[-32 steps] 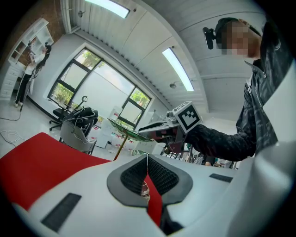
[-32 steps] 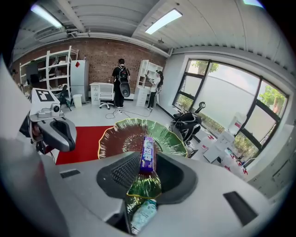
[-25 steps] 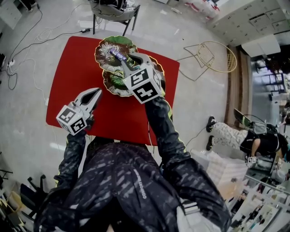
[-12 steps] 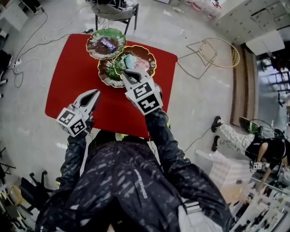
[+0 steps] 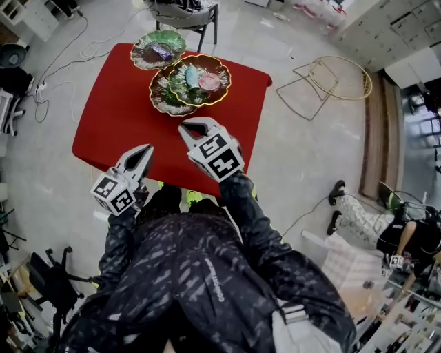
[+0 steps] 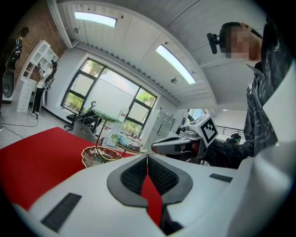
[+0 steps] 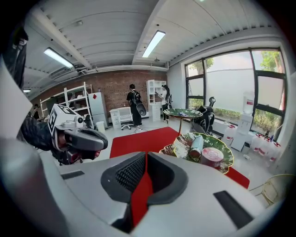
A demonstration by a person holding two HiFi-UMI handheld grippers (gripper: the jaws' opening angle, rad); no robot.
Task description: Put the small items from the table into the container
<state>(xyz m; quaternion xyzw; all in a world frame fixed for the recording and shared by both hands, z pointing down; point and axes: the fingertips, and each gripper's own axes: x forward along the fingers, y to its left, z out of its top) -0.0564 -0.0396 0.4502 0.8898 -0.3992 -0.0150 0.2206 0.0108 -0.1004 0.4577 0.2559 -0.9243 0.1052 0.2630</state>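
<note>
A tiered stand of green leaf-shaped dishes stands at the far side of the red table (image 5: 114,114). Its top dish (image 5: 158,49) holds a small purple item (image 5: 162,51). The gold-rimmed middle dish (image 5: 196,77) carries a teal tube (image 7: 196,147) and a pink-lidded round tin (image 7: 212,156). A lower dish (image 5: 164,100) shows beneath. My right gripper (image 5: 195,127) is shut and empty, over the table's near part and short of the dishes. My left gripper (image 5: 146,150) hovers at the near edge, shut with nothing in it. Each gripper view shows the other gripper beside it.
A round wire frame (image 5: 337,79) lies on the floor right of the table. A chair (image 5: 182,10) stands beyond it and cables (image 5: 62,55) trail at the left. Someone sits on the floor at the far right (image 5: 382,227). Two people stand by shelves (image 7: 134,109).
Both grippers have drawn back from the dishes toward the near table edge. My right gripper left the top dish, where the purple item now lies.
</note>
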